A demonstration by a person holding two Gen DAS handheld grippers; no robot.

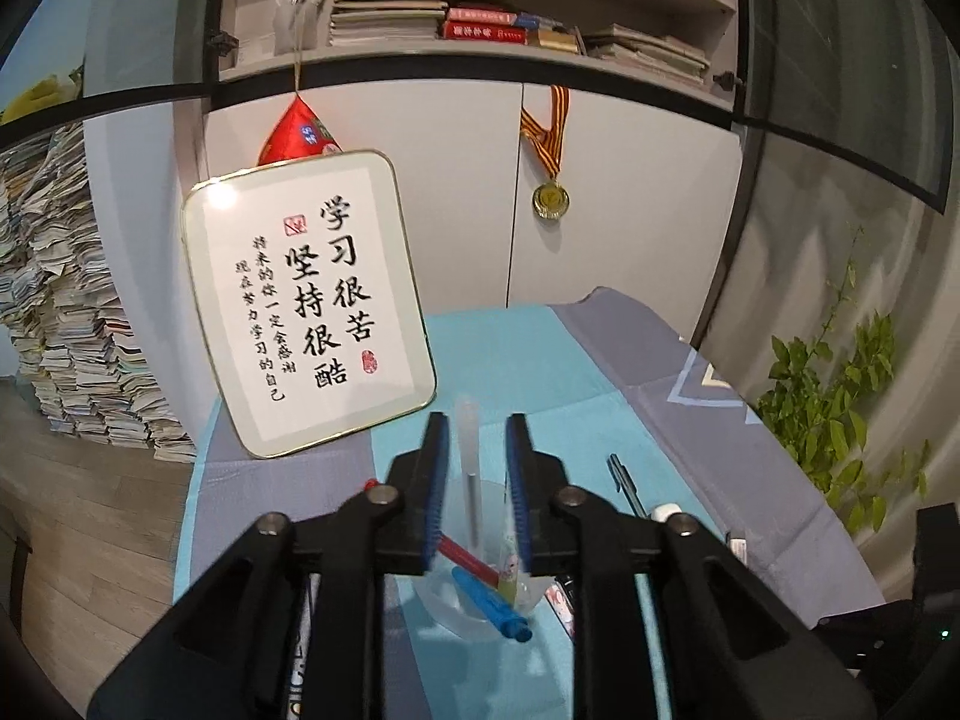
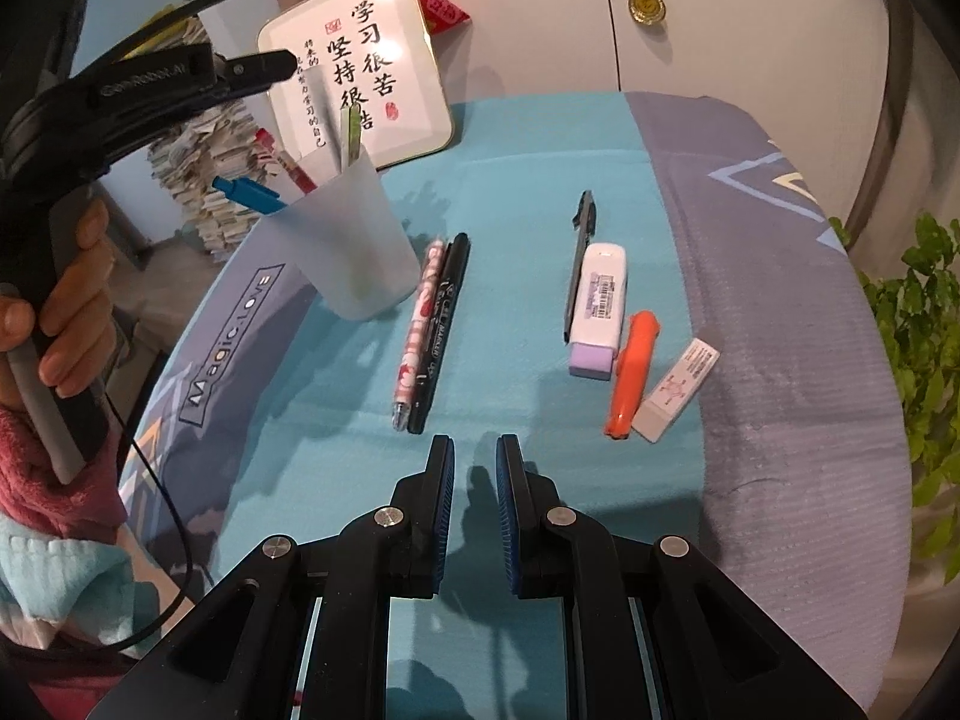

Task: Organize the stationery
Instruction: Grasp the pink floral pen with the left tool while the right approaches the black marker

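My left gripper (image 1: 477, 427) hangs over a frosted cup (image 1: 447, 615) and is open. A translucent pen (image 1: 469, 462) stands in the cup between the fingers, with a gap to each pad. A blue pen (image 1: 492, 606) and a red pen (image 1: 465, 558) lean in the same cup (image 2: 354, 240). My right gripper (image 2: 475, 441) is shut and empty above the blue cloth. Just ahead of it lie a pink patterned pen (image 2: 416, 336) and a black marker (image 2: 438, 330), side by side. To the right lie a dark pen (image 2: 579, 258), a white-and-purple eraser (image 2: 600, 306), an orange highlighter (image 2: 633, 372) and a small white eraser (image 2: 678, 390).
A framed calligraphy board (image 2: 372, 60) leans against the white cabinet behind the cup. The blue and grey cloth (image 2: 780, 330) covers the table. A green plant (image 2: 918, 330) stands off the right edge. A person's hand (image 2: 72, 312) holds the left gripper's handle at the left.
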